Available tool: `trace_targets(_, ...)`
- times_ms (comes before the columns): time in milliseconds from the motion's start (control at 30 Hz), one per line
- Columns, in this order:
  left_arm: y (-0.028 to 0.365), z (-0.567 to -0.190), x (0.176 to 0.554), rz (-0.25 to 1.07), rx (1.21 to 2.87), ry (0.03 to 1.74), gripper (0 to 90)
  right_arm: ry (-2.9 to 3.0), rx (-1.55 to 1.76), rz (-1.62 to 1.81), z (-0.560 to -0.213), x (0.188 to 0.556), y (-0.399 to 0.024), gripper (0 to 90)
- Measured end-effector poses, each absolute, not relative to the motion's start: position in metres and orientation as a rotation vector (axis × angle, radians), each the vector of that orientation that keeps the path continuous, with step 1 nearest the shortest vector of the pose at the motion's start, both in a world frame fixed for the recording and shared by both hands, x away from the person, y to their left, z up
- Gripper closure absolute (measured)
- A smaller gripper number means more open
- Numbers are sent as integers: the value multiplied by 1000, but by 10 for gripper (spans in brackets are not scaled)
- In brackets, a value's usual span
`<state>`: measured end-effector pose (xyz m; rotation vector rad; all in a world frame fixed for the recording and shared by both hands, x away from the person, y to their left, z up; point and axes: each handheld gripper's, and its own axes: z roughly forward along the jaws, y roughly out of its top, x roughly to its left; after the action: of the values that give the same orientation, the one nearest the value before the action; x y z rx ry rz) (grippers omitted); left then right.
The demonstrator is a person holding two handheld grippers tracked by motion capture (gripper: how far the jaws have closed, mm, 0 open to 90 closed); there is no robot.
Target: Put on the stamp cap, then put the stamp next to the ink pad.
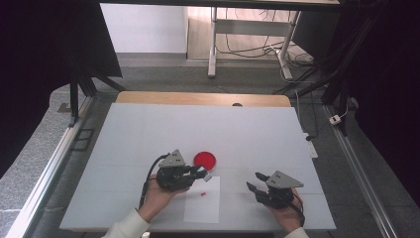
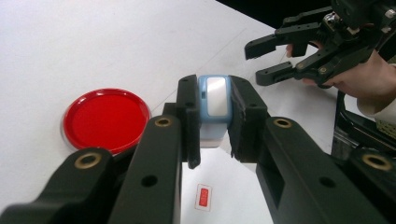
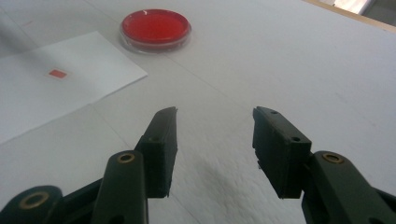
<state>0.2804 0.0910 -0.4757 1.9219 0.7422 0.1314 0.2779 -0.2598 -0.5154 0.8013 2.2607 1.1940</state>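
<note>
My left gripper is shut on a small light-blue block with a shiny face, held just above the table beside a round red dish. A white sheet of paper lies below it, bearing a tiny red rectangle. My right gripper hovers open to the right, nothing between its fingers; it also appears far off in the left gripper view.
The white table top spreads wide behind the dish, with a wooden strip along its far edge. Metal rails run down both sides. Cables and table legs stand on the floor beyond.
</note>
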Motion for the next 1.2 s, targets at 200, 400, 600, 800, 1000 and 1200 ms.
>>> trace_targets(200,98,-473,283,151,1922,753,754,2241,842,1195,-514,274,-285,492)
trace_targets(400,108,-468,288,176,1926,765,754,2209,870,1190,-511,275,-305,492)
trace_targets(600,119,-464,292,191,1912,789,753,2221,870,1184,-513,279,-305,490)
trace_targets(800,125,-466,297,197,1908,816,752,2222,863,1194,-513,279,-305,488)
trace_targets(1000,131,-469,301,211,1906,836,752,2223,867,1197,-515,281,-306,483)
trace_targets(1200,136,-471,305,243,1912,863,752,2230,866,1192,-516,281,-305,481)
